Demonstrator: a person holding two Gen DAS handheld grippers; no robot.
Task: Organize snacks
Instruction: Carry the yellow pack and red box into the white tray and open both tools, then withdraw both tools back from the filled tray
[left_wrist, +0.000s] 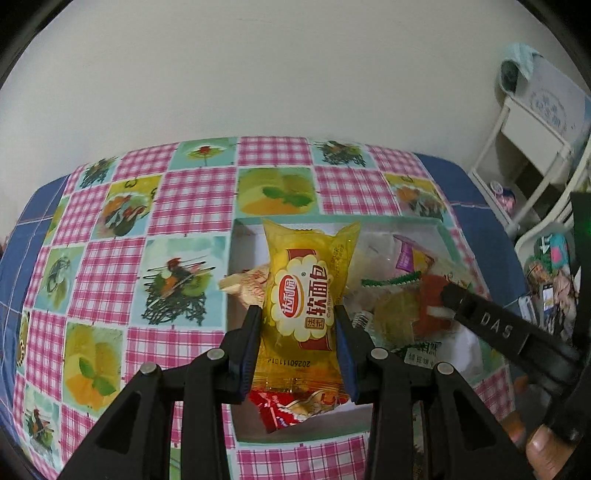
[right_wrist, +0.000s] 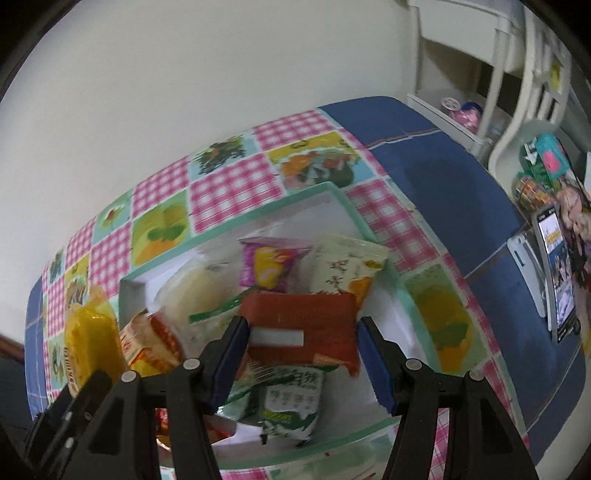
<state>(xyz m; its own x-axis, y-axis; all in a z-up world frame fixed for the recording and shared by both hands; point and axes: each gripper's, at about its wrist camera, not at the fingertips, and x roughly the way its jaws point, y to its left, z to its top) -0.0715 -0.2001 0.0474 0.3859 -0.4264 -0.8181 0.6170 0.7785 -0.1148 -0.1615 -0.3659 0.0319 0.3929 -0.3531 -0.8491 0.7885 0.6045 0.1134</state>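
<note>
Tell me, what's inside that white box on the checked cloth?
The white box holds a heap of snack packets, among them a purple packet and a green-and-white packet. Whatever lies under the heap is covered.

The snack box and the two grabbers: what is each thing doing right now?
Shallow white box with mint-green rim: open, full of snack packets.
Yellow plastic bread packet: squeezed in the left gripper.
Red snack packet with a white label: between the right gripper fingers.
Phone: screen lit.
</note>
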